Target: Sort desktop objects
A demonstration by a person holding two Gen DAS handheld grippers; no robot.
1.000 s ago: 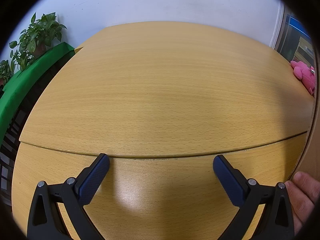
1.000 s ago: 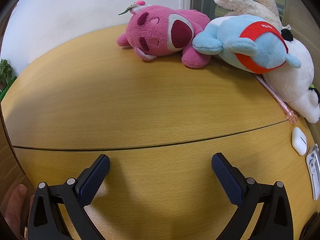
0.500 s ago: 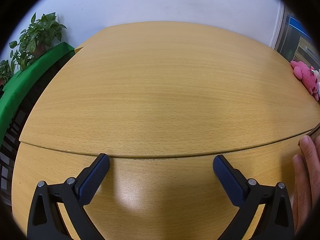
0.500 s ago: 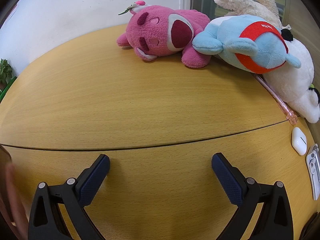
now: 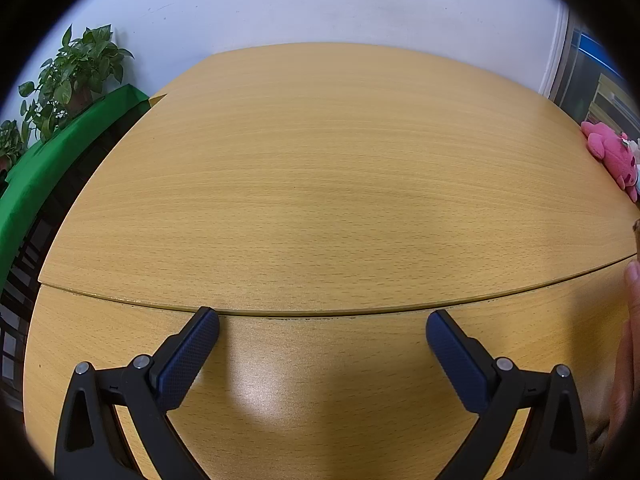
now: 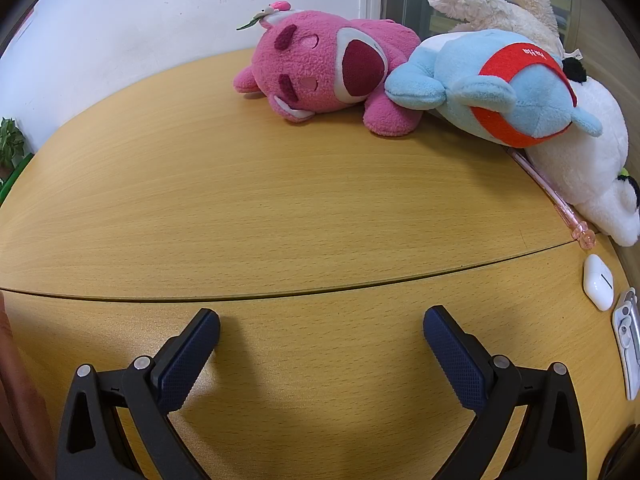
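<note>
In the right wrist view a pink plush bear [image 6: 324,72] lies at the table's back, against a light-blue plush with a red band [image 6: 496,92] and a white plush [image 6: 588,168]. A pink pen [image 6: 552,196], a white earbud case [image 6: 598,282] and a silver clip [image 6: 628,340] lie at the right edge. My right gripper [image 6: 320,332] is open and empty above bare wood. My left gripper [image 5: 322,334] is open and empty; the pink plush [image 5: 612,152] shows at its far right.
The wooden table [image 5: 320,184] has a seam across it just ahead of both grippers. A potted plant [image 5: 76,76] and a green surface [image 5: 52,160] stand beyond the left edge. A hand [image 5: 626,360] shows at the left view's right edge.
The brown board at the inner edge of both views has gone, and the hand has drawn back toward the frame edge. Both grippers have stayed still and open.
</note>
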